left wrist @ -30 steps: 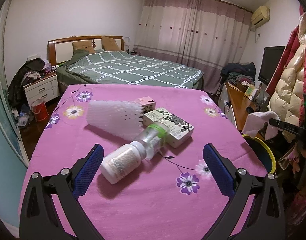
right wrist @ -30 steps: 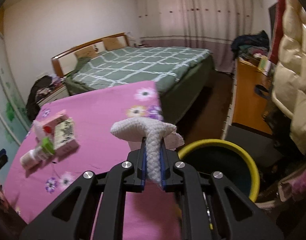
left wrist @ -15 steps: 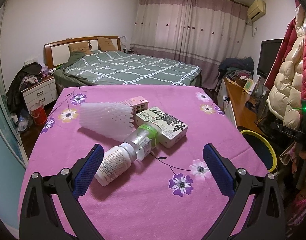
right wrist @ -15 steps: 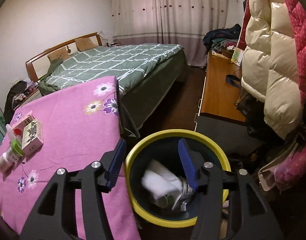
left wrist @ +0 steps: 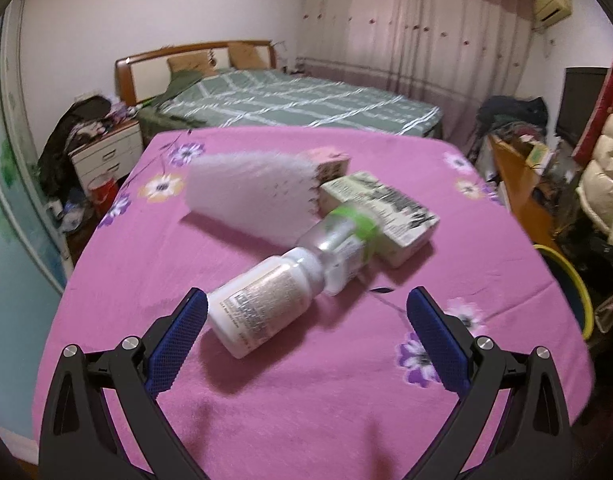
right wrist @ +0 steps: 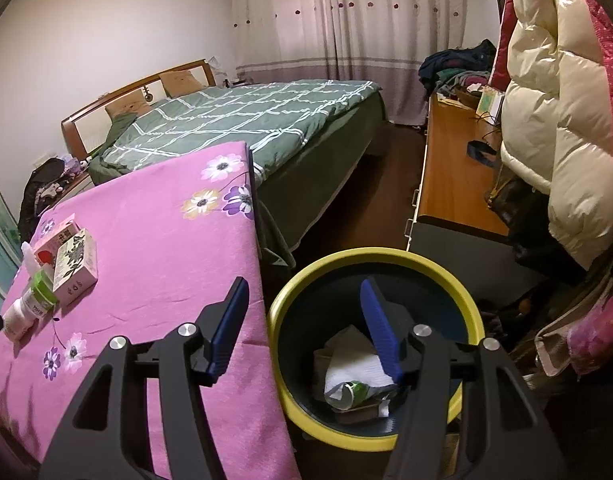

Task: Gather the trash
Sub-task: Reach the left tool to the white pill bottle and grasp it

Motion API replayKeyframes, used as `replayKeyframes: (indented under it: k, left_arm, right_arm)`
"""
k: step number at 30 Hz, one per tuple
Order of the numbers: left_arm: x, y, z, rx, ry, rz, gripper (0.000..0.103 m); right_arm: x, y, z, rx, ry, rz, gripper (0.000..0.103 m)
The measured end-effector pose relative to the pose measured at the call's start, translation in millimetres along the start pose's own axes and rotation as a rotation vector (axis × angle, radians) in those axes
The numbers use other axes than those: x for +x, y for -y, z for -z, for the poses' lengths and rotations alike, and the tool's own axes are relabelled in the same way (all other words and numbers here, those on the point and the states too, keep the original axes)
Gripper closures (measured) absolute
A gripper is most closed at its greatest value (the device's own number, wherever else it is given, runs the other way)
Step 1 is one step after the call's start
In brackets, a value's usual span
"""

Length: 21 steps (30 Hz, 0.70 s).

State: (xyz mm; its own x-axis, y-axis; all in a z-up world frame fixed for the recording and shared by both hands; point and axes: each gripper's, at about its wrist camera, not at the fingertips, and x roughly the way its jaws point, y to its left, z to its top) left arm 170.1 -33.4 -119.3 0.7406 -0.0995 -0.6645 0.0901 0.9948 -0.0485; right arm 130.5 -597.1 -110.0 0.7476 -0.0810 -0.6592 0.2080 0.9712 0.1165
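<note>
One table under a pink flowered cloth; one yellow-rimmed bin on the floor just beside its edge. On the cloth, five pieces of trash in one cluster: one white foam sleeve, two cartons, one clear bottle with a green band, one white pill bottle.

Left gripper: jaws wide, nothing held, pill bottle lying between its fingers.

Right gripper: jaws wide, nothing held, above the bin.

Only the right view shows the bin's inside: white tissue on other scraps. Only the left view shows the foam sleeve whole.
</note>
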Motion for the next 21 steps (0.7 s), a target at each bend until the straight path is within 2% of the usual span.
replayKeyframes:
  k: [2, 6, 13, 18, 21]
  left_arm:
    - [10.8, -4.5, 1.2, -0.017, -0.025, -0.008, 0.005]
    - [16.1, -12.3, 3.0, -0.012, -0.020, -0.025, 0.005]
    - [32.6, -26.7, -1.2, 0.017, -0.042, 0.007, 0.005]
    - [42.2, -29.8, -2.5, -0.051, -0.083, 0.010, 0.005]
    - [48.7, -26.0, -0.6, -0.068, -0.101, -0.027, 0.005]
  right_arm:
    - [1.9, -2.2, 0.9, -0.002, -0.006, -0.004, 0.047]
    - [5.5, -3.5, 0.8, -0.005, -0.014, -0.012, 0.047]
    - [8.8, -7.3, 2.0, -0.008, -0.025, -0.027, 0.047]
    - [7.7, -7.5, 1.5, -0.010, -0.022, -0.029, 0.047]
    - [7.4, -9.0, 1.4, -0.012, -0.022, -0.032, 0.047]
